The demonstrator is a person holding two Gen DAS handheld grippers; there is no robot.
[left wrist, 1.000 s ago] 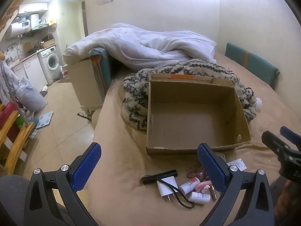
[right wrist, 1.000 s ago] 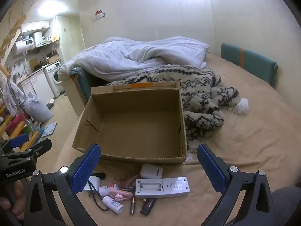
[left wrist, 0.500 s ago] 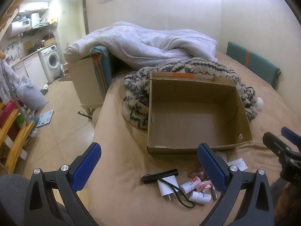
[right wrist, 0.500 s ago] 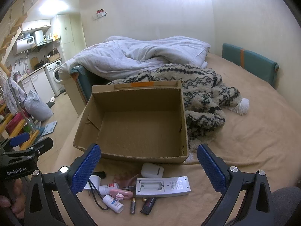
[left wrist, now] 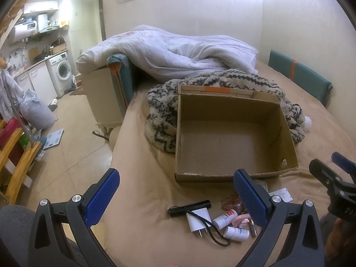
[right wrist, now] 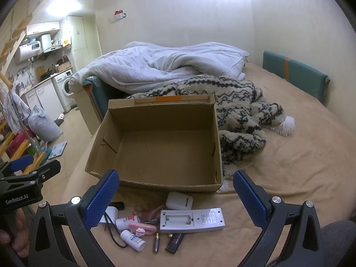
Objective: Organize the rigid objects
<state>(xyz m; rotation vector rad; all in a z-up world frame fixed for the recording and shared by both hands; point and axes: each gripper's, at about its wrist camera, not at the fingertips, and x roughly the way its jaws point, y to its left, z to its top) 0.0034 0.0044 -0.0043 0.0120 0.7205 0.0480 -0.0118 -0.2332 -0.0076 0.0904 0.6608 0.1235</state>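
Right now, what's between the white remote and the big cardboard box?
In the right wrist view, a small white case lies between the remote and the cardboard box, on the tan bedcover.

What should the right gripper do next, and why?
Probably lower the right gripper, whose jaws stand open and hold nothing, onto the white remote, which lies face down almost straight below it. The cardboard box just behind has nothing in it yet, and the small things are all out on the bed, so a first pick seems due.
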